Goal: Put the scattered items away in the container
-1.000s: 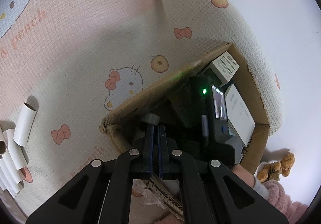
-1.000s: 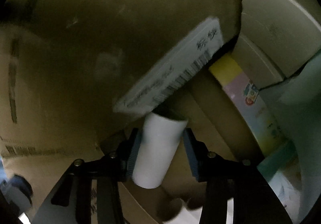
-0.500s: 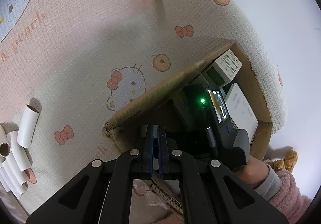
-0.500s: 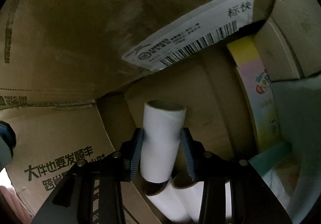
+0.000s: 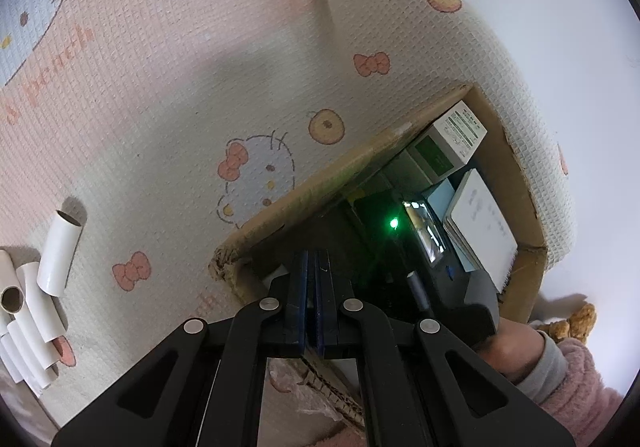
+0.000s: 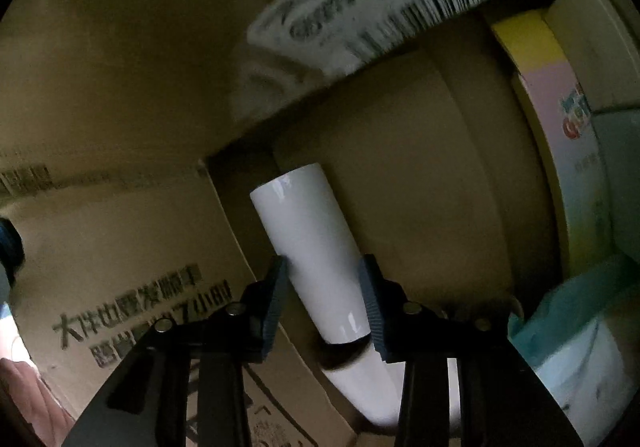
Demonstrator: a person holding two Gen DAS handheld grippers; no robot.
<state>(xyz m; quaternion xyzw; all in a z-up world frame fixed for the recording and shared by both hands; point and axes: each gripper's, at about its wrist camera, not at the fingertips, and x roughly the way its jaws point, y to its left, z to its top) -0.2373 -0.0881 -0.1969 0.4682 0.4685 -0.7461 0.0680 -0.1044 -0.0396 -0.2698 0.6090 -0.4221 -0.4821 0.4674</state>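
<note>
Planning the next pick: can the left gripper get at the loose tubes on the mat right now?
Probably yes. The left gripper is shut and empty at the cardboard box, and the white tubes lie uncovered on the mat.

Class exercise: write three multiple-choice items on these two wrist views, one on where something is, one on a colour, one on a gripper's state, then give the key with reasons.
1. Where do the loose white tubes lie?
A. on the patterned mat, left of the cardboard box
B. on top of the box
C. in the left gripper

2. What colour is the small light inside the box?
A. red
B. green
C. blue

3. What is the right gripper doing?
A. open, empty
B. shut, empty
C. shut on a white tube

Key: A, they lie on the mat; B, it glows green; C, both pads press the tube's sides.
</note>
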